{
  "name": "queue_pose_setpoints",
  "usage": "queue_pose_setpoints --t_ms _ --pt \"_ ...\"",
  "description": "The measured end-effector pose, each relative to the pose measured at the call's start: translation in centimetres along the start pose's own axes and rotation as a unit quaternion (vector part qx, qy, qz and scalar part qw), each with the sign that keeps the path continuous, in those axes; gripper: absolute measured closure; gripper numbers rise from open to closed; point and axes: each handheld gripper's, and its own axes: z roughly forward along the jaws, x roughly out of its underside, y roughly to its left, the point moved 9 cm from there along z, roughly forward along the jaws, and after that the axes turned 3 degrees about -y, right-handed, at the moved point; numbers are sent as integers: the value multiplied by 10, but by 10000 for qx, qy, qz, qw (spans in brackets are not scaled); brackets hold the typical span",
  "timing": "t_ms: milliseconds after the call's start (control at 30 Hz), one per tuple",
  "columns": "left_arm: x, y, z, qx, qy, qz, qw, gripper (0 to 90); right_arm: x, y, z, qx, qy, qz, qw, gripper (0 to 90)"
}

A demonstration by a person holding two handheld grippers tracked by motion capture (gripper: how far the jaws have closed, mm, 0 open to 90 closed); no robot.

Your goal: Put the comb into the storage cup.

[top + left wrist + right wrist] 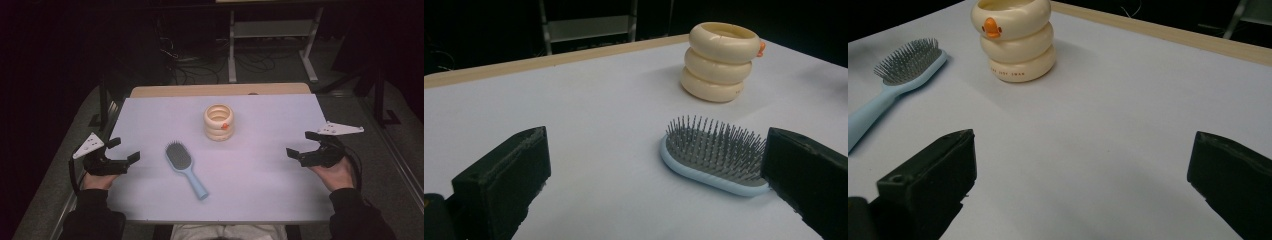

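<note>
Hairbrush lies nearer my left gripper, handle running near-right, bristle head far-left; both my grippers, including right gripper, gape wide, empty.

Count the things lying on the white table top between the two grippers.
2. A light blue hairbrush lies bristles up, nearer the left gripper, and a cream duck-faced cup of stacked rings stands upright beyond it, nearer the middle. Nothing appears hidden.
</note>
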Motion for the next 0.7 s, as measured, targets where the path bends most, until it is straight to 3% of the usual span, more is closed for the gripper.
queue_pose_setpoints --t_ms 467,700 --pt "-3 -1 -1 44 -100 -78 9999 0 3 2 1 -67 102 -38 9999 0" --pt "-6 -7 2 154 12 55 9999 0 4 4 0 -52 150 -83 9998 0"
